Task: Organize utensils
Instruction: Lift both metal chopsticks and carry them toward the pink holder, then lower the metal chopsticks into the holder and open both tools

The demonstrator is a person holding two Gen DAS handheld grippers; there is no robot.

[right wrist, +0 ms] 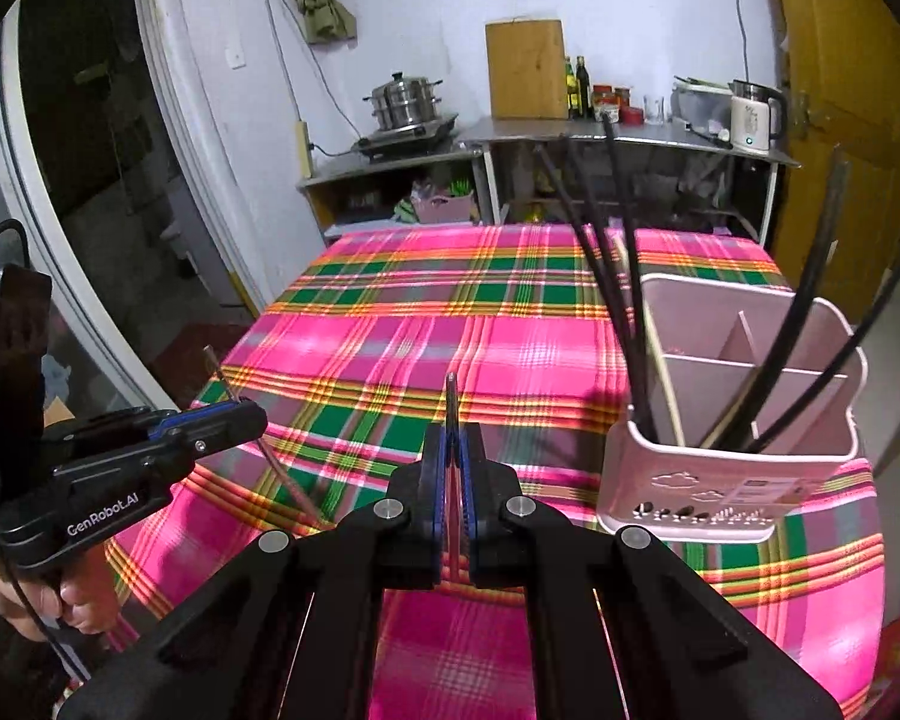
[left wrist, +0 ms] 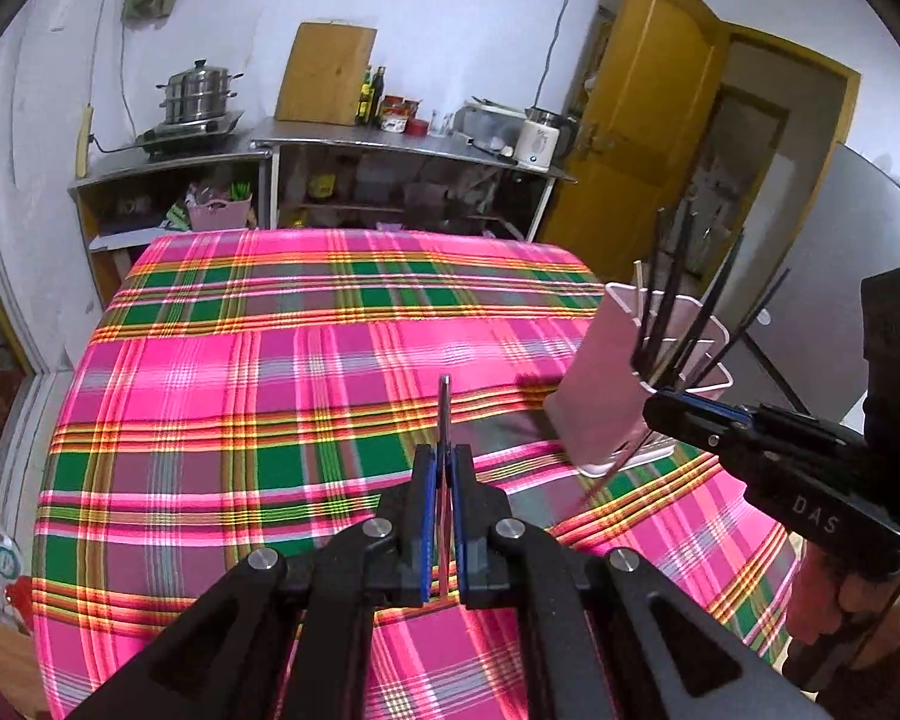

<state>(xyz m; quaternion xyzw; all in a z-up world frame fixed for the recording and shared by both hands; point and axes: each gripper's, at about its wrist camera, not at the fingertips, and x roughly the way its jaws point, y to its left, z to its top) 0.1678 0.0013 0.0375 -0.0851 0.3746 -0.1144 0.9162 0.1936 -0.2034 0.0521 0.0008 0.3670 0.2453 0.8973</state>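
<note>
Both hand-held grippers, left (left wrist: 444, 468) and right (right wrist: 453, 450), level above tablecloth (left wrist: 270, 360), each pinching one chopstick (left wrist: 444, 414)

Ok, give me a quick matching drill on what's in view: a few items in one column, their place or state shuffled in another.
Items
1. left hand-held gripper
2. black chopsticks
3. steamer pot
4. plaid tablecloth

Place or state
A. standing in the pink utensil holder
B. covering the table
C. on the stove at the back
D. shut on a single chopstick

Pairs: 1-D, 2-A, 3-C, 4-B
</note>
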